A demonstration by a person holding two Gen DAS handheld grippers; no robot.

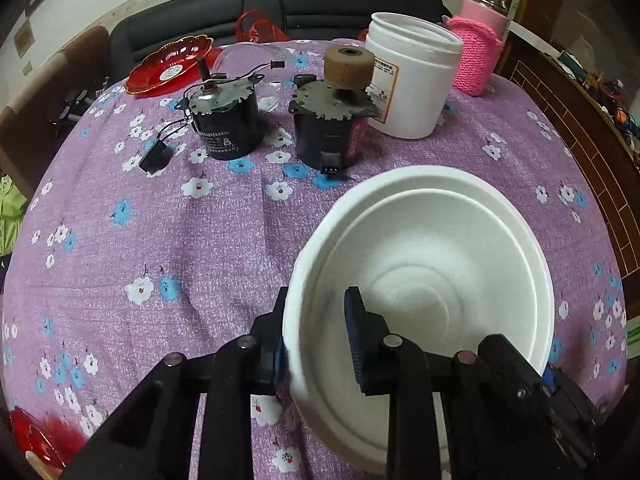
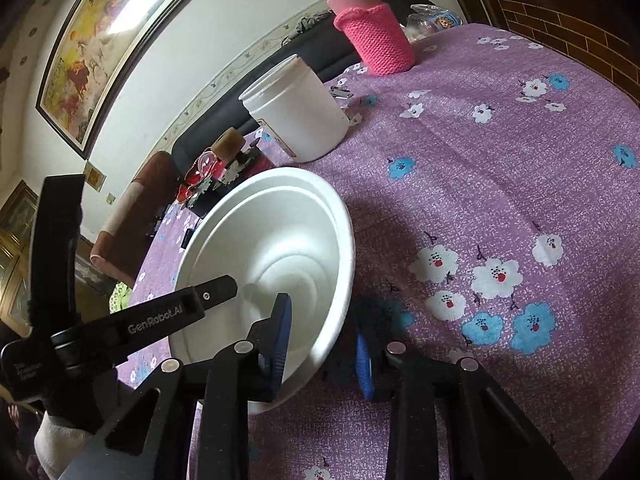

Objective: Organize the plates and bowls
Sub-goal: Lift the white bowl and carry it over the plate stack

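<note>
Straddling opposite rims of the white foam bowl (image 1: pixel 424 276) on the floral tablecloth (image 1: pixel 160 240), the left gripper (image 1: pixel 316 340) and right gripper (image 2: pixel 322 344), both part-open, could crush or tip it by squeezing unevenly.

I note two black motors (image 1: pixel 224 120) (image 1: pixel 330 120) side by side on the purple floral cloth (image 1: pixel 160 240), the right one topped by a brown roller (image 1: pixel 349 67). White jar (image 1: pixel 408 76) and pink knit-sleeved flask (image 1: pixel 478 46) behind.
</note>
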